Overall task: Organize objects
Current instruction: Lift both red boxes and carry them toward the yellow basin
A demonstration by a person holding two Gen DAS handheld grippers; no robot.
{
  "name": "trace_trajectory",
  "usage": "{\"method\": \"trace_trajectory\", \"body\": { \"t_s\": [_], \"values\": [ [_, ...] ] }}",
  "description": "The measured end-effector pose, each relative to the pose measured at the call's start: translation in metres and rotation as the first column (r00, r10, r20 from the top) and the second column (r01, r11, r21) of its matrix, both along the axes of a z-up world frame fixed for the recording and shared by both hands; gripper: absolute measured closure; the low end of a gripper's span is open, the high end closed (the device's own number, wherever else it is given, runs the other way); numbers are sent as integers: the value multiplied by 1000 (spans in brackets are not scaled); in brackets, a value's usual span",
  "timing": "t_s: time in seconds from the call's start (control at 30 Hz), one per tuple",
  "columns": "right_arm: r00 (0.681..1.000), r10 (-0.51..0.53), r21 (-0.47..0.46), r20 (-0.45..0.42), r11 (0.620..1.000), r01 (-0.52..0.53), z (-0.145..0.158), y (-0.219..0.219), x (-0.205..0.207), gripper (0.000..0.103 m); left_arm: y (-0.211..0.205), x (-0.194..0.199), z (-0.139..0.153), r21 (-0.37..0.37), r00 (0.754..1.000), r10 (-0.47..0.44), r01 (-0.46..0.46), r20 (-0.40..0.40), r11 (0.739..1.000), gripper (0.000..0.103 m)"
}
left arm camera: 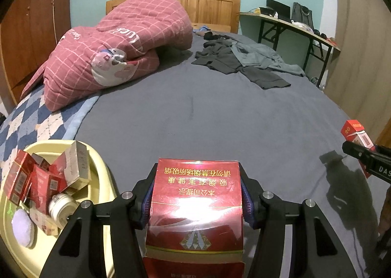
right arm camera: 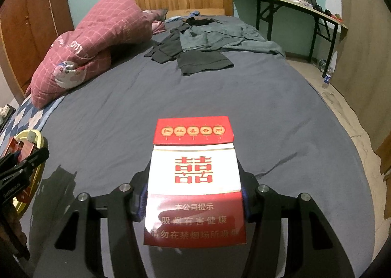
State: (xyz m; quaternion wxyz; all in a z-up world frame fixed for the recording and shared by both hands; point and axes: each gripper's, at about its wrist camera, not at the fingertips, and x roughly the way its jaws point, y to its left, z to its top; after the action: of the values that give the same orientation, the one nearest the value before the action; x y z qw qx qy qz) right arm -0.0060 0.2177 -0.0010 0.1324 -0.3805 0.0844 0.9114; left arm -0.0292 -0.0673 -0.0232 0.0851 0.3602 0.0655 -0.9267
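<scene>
1. Progress, done: the pale yellow plastic tray (left arm camera: 102,175), sitting at the near left edge of the bed, is already holding several red cardboard cigarette boxes (left arm camera: 36,180), a small white round jar (left arm camera: 61,209) and a pale lilac round pad (left arm camera: 22,229). Judging from this, a large part of the sorting is complete.
2. Progress, in hand: the left gripper (left arm camera: 196,202) is clamping a dark red glossy cigarette box (left arm camera: 195,207) between its fingers (left arm camera: 147,201), which are standing roughly half open with the pads pressing on both sides of the box. The box is hanging clear above the grey bed sheet (left arm camera: 207,116).
3. The right gripper (right arm camera: 194,199) is gripping a red-and-white cigarette box with a double-happiness emblem (right arm camera: 193,180) in the same way, its fingers (right arm camera: 143,201) roughly half open and bearing on the box's side walls.
4. Progress, left: both boxes are probably waiting to be placed in the tray. No other loose boxes are showing on the sheet.
5. Surroundings: a pink checked folded quilt (left arm camera: 114,50) is lying at the far left, dark grey clothing (left arm camera: 244,63) is spreading across the far right, and a long table (left arm camera: 293,26) is standing against the wall.
6. Obstructions: the sheet between the grippers and the tray is lying bare. The tray is crowded, so free space for two more boxes is looking limited.
</scene>
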Motion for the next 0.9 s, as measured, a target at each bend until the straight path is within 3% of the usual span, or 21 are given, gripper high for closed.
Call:
{"method": "trace_trajectory", "body": {
  "t_s": [0.17, 0.4, 0.53, 0.73, 0.9],
  "values": [
    [999, 38, 28, 13, 999, -38, -1, -19, 2, 46, -15, 14, 5, -50, 1000, 17, -17, 6, 999, 47],
    [995, 92, 32, 28, 995, -93, 8, -63, 4, 46, -53, 48, 27, -40, 997, 74, -74, -25, 996, 47],
    [987, 158, 48, 18, 986, -159, 24, -111, -3, 46, -68, 77, 38, -110, 993, 106, -111, -48, 988, 47],
    [960, 280, 53, 6, 958, -280, 41, -193, -17, 46, -95, 128, 40, -132, 987, 149, -157, -65, 979, 47],
    [927, 374, 27, 15, 927, -374, 34, -260, -33, 46, -146, 159, 33, -121, 974, 228, -227, -12, 966, 47]
  ]
}}
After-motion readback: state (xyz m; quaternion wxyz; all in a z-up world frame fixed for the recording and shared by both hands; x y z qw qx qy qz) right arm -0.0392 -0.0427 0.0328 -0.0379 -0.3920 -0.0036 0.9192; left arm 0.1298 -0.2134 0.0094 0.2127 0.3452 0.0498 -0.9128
